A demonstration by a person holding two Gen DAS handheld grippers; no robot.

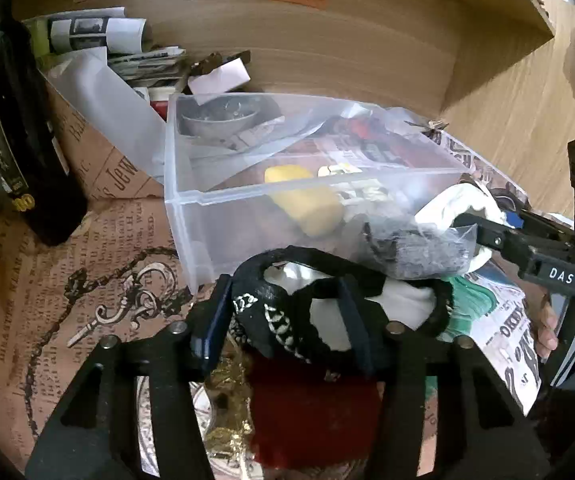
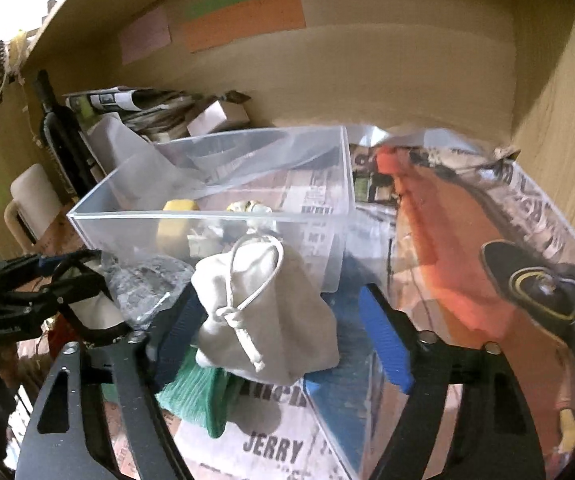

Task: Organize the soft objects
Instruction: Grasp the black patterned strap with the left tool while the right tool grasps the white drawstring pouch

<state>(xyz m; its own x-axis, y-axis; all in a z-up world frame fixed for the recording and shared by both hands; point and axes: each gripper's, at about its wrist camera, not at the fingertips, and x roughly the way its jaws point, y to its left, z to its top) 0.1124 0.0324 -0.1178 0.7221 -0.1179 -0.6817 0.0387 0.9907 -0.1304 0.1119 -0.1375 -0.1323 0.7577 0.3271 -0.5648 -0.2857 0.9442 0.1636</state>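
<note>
Nearest my left gripper (image 1: 287, 320), the fingers (image 1: 211, 320) are partly open and bracket a black-and-white fabric piece (image 1: 287, 312); one blue pad touches its edge at 9 o'clock, but I cannot tell whether it is gripped or merely rests between them. A dark red cloth (image 1: 311, 412) lies just beneath.

In the right wrist view, my right gripper (image 2: 283, 328) has its fingers (image 2: 383, 340) spread wide around a white drawstring pouch (image 2: 263, 312), with a clear gap on the 3 o'clock side, so I judge it released. The pouch sits on a green cloth (image 2: 195, 396) on the newspaper-covered desk (image 2: 271, 448).

Beyond, toward 12 o'clock, the clear plastic bin (image 2: 215, 216) stands open and already holds a yellow sponge-like block (image 2: 175, 220): presumably the collection point, which explains why both soft items are held just short of its near wall.
</note>
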